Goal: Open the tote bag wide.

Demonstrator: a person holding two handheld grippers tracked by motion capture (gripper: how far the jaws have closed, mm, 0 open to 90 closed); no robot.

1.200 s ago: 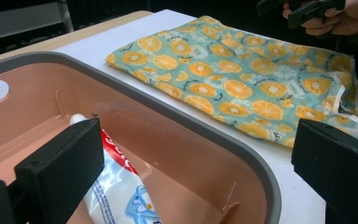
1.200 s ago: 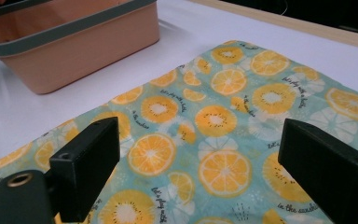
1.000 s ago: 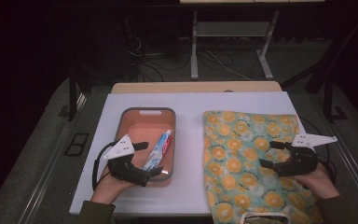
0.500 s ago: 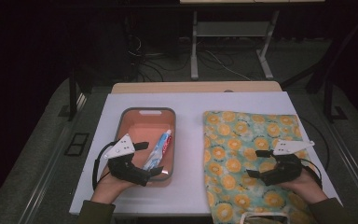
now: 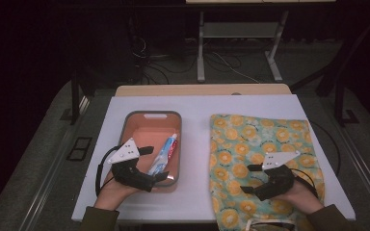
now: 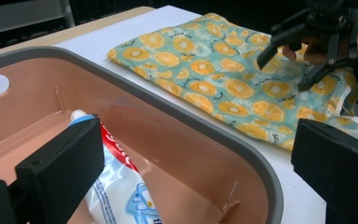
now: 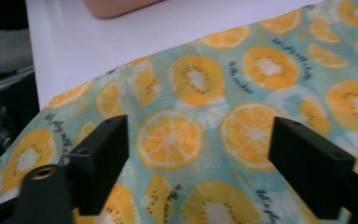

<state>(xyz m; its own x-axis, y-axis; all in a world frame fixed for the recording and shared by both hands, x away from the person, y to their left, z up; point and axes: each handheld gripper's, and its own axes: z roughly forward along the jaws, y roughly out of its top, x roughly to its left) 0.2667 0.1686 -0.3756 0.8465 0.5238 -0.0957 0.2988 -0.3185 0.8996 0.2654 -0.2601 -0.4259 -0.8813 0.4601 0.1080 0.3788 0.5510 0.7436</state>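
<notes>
**Both tools poised, nothing gripped yet**

While my right tool (image 5: 248, 179) hovers jaws apart over the orange-print cloth (image 5: 250, 144), my left tool (image 5: 155, 163) spans the tray (image 5: 149, 115) rim, also apart — toothpaste tube (image 5: 166, 151) inside. Next, I judge: close on the tube.

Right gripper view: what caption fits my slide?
Open right gripper poised over the orange-slice cloth on the white table.

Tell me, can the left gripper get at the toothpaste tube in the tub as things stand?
Probably yes. The left gripper is open at the near end of the uncovered pink tub, one jaw inside beside the toothpaste tube, the other outside the rim; nothing covers the tube.
</notes>
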